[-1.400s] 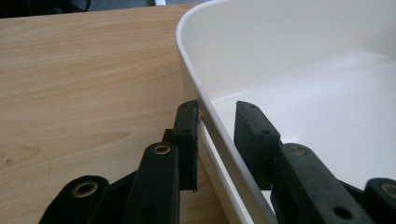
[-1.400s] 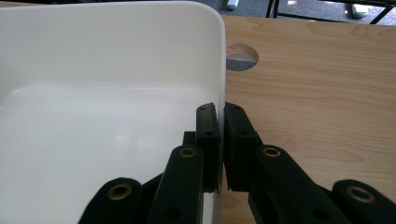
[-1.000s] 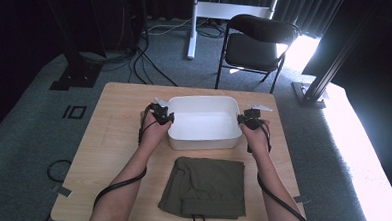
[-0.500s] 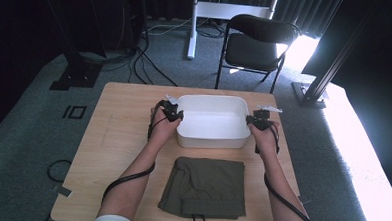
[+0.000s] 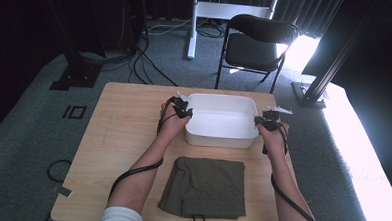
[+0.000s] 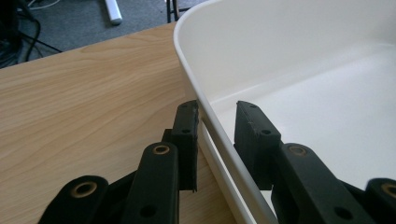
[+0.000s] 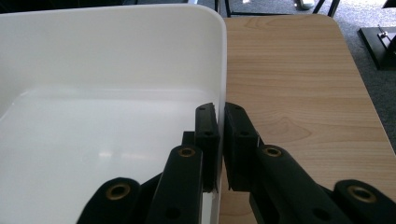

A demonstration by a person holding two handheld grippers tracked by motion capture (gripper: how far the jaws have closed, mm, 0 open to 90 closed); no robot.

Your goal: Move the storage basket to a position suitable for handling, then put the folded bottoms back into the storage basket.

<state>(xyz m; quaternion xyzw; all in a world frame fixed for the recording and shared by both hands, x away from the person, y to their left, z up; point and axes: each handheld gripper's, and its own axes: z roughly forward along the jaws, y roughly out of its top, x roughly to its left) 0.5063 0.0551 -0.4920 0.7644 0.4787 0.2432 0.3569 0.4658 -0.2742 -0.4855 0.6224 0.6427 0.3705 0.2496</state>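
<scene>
Moved farther from the person, the white rectangular plastic tub (image 5: 221, 122) sits empty on the light wooden table (image 5: 114, 137). Right gripper (image 7: 219, 122) clamps its rim; left gripper (image 6: 215, 125) straddles the opposite rim, jaws apart.

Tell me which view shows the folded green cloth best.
The high view: the folded green cloth lies whole on the table, nearer the person than the white bin. The left and right gripper views look along the jaws at the bin's rim and give no sight of the cloth.
</scene>
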